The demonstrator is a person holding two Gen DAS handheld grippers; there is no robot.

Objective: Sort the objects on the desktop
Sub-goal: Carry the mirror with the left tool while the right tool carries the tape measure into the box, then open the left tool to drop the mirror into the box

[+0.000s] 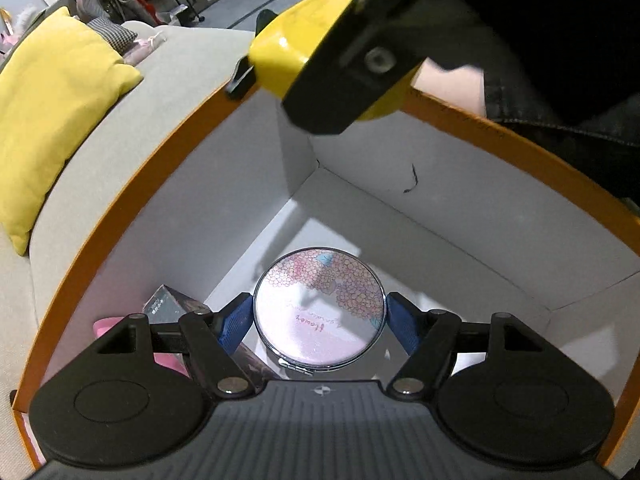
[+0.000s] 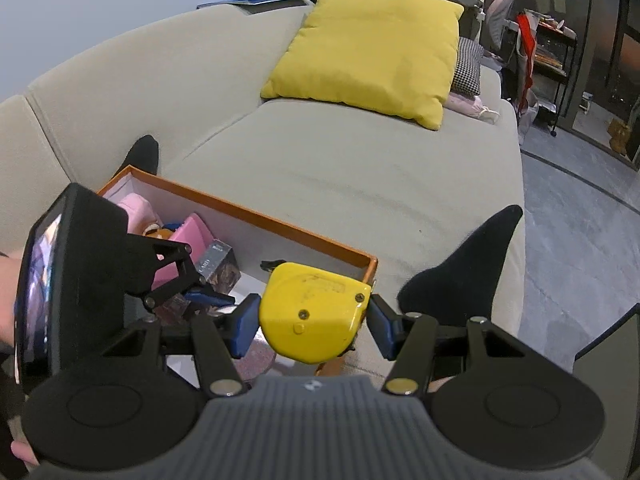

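Left claw grips a round floral compact mirror inside the orange-rimmed white box, hiding stuff beneath. Right claw clamps a yellow tape measure over the box corner.

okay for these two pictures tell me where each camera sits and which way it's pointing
Left wrist: on the left gripper, angled steeply down into the orange box; its blue fingers grip the round compact mirror; a dark sleeve shows.
Right wrist: on the right gripper, looking over the box's corner toward the sofa; its fingers grip the yellow tape measure; a hand shows at the left edge.
Shared: box, tape measure, yellow cushion, and each view shows the other gripper.
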